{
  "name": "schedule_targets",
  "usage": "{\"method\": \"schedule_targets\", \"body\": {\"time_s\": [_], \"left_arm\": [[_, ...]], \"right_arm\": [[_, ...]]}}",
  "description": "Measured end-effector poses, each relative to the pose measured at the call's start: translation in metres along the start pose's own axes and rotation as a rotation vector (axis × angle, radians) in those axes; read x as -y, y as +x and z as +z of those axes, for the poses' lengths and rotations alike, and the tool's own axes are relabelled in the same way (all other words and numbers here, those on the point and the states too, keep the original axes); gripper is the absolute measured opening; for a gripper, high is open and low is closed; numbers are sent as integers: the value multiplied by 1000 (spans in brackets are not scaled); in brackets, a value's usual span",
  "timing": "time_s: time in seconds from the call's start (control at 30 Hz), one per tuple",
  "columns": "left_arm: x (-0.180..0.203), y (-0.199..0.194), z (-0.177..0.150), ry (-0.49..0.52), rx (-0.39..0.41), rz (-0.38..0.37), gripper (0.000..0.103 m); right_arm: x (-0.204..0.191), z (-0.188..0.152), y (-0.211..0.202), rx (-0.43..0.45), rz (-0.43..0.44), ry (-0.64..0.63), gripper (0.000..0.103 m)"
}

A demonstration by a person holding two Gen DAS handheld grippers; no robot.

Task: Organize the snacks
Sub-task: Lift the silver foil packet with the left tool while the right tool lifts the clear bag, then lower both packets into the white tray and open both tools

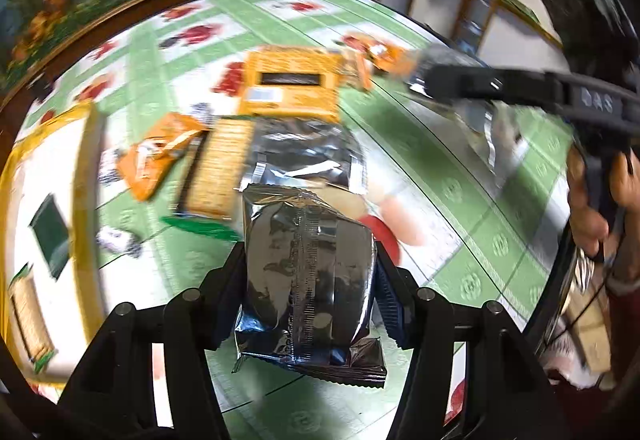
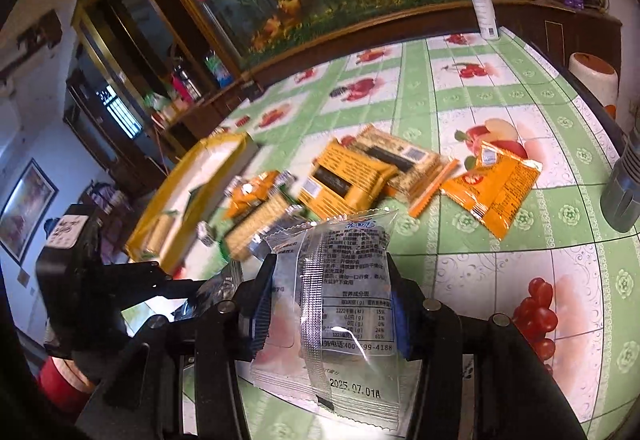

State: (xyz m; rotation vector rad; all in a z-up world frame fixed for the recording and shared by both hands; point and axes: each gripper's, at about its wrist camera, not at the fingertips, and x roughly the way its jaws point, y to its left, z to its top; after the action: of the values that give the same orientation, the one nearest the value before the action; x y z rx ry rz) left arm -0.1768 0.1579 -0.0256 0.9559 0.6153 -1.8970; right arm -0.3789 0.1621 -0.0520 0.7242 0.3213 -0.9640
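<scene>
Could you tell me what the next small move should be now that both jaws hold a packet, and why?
Probably carry both packets toward the yellow-rimmed tray. The left gripper grips a silver packet, the right gripper a clear one, both off the tablecloth, and the tray looks partly bare.

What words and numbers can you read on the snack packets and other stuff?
"2025.07.01A": clear packet, bottom, held in the right gripper.
"400-", then "99-4188": same packet.
"1222", "15%", "1%", "0%", "24%", "61%": its nutrition table.
"DAS": side of that gripper in the left wrist view.
Silver packet in the left gripper: no print visible.
Orange packets, spray bottle: too blurred.
</scene>
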Motion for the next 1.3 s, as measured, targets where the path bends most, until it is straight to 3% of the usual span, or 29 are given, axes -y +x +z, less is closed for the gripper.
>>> {"method": "schedule_targets", "body": {"time_s": [0.4, 0.77, 1.3], "left_arm": [[-84, -54, -7, -284, 140, 155, 58], [-149, -68, -32, -460, 173, 309, 58], [-212, -59, -41, -604, 192, 346, 58]], "right_arm": [[-52, 20, 9, 71, 105, 14, 49], [-98, 27, 68, -2, 246, 30, 49], [-163, 61, 152, -62, 306, -29, 49]]}}
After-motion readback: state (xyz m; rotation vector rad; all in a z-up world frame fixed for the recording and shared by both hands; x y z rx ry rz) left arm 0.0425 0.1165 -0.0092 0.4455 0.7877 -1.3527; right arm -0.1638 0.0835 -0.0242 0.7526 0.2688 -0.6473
